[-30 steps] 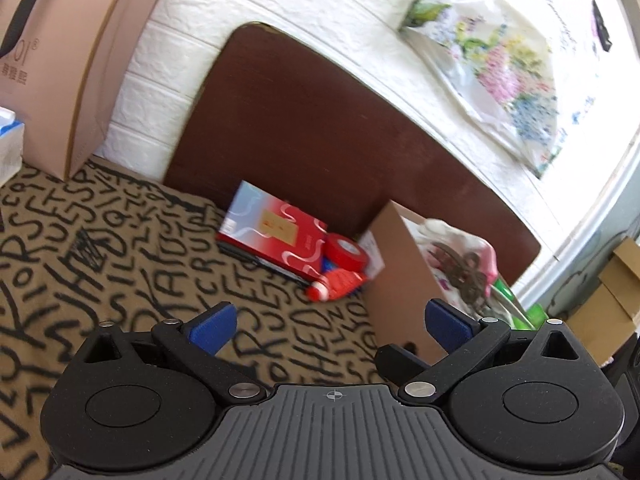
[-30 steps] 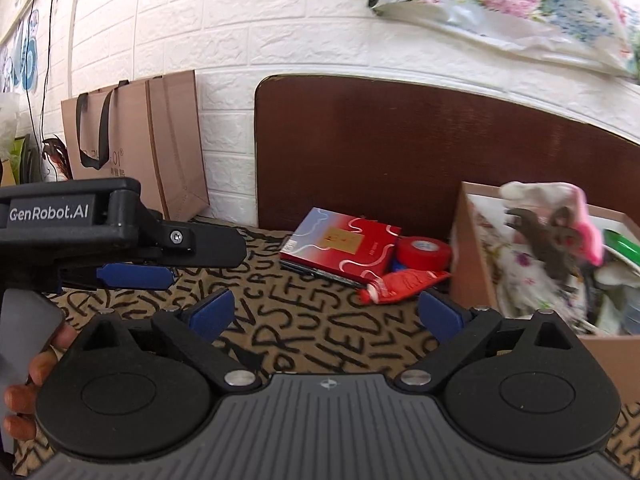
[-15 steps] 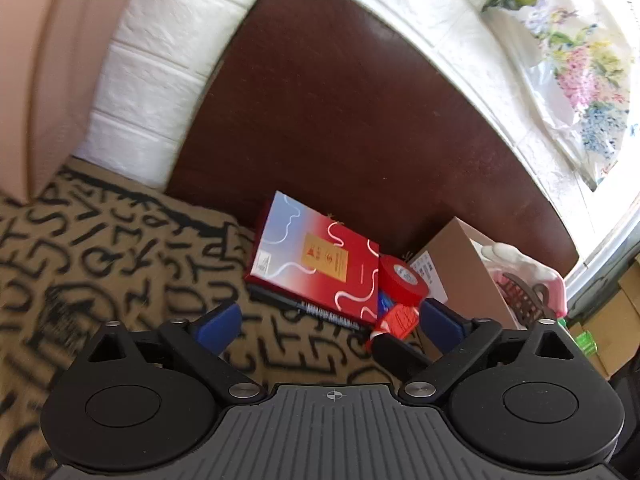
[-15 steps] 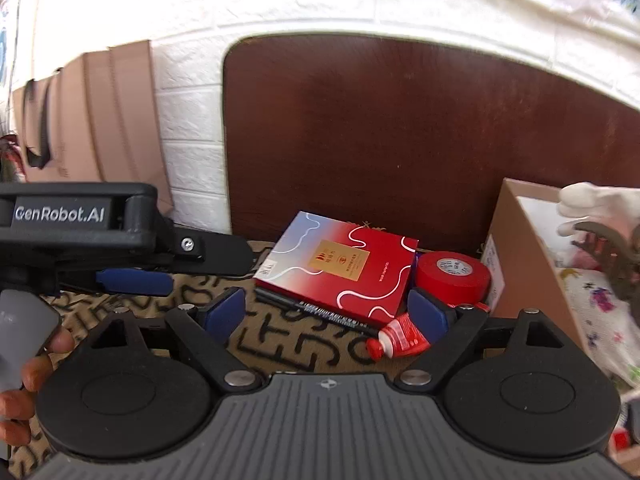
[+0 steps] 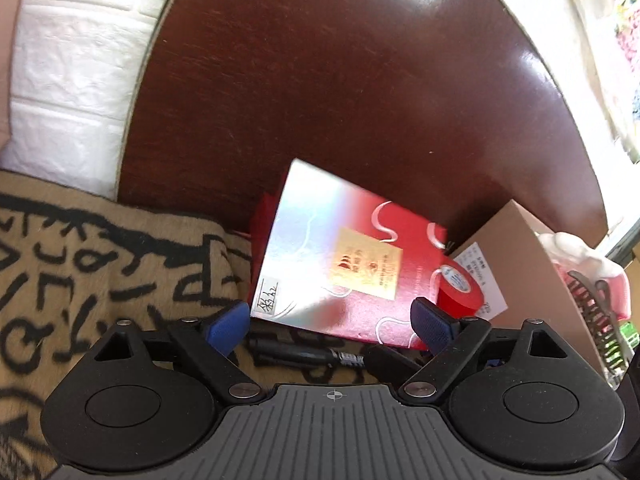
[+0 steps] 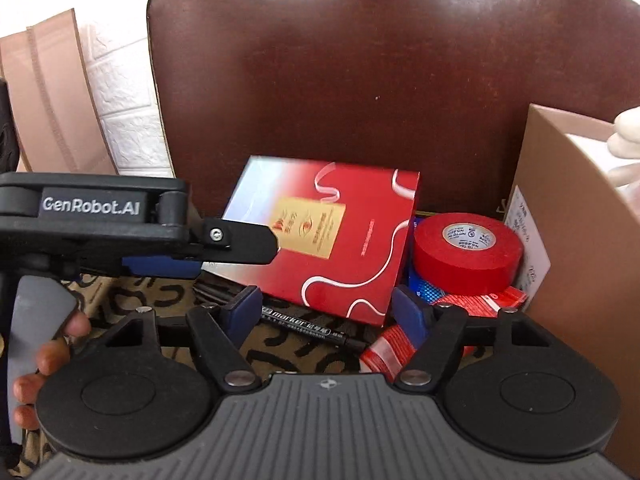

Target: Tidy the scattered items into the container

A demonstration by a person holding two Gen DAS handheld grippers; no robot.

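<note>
Both our grippers, left (image 5: 330,322) and right (image 6: 326,308), gape wide over the red box (image 6: 332,236); black marker (image 6: 308,326), tape roll (image 6: 466,252) and cardboard container (image 6: 576,240) crowd it.

Gift box (image 6: 332,236) before headboard (image 6: 360,80), tape roll (image 6: 466,258) right, marker (image 6: 308,326) in front, carton (image 6: 576,240) far right.

glossy wood board (image 6: 360,80) | shiny card box (image 6: 340,240) | woven cloth (image 5: 100,260)
</note>
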